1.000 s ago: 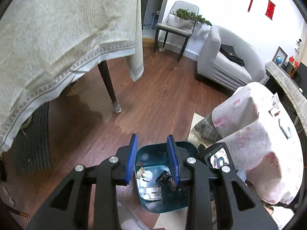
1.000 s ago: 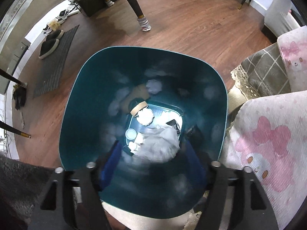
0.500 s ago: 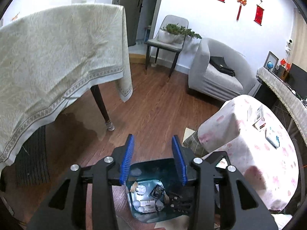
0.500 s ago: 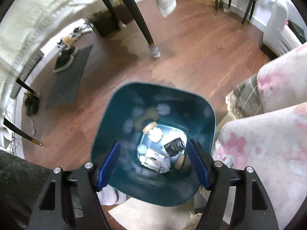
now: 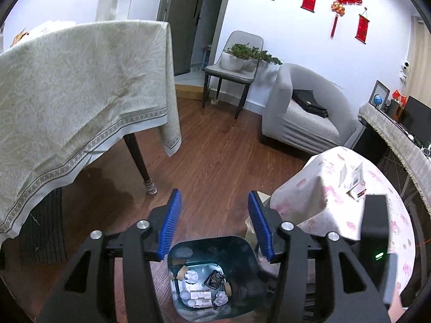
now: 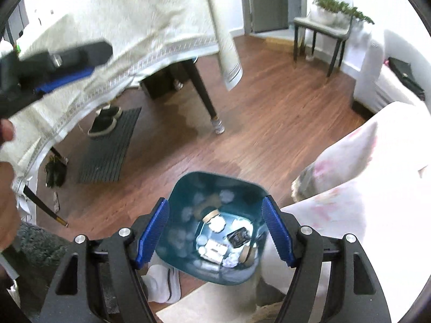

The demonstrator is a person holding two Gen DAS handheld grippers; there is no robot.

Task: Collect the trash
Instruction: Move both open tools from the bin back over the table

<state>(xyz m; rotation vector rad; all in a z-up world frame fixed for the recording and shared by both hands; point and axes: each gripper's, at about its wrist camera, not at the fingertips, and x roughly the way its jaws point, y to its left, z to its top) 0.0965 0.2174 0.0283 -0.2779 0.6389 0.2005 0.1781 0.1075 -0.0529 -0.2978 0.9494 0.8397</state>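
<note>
Wood floor is filling most of both views, w/ the cloth-draped table hanging over its left side. Teal bin is sitting on the floor by the pink-cloth table's near corner, trash (paper wads, tape rolls, a dark wrapper) lying at its bottom. I'm holding both tongs above it: left gripper has just been opening, jaws apart, nothing btwn; right gripper is gaping wide, empty.
</note>
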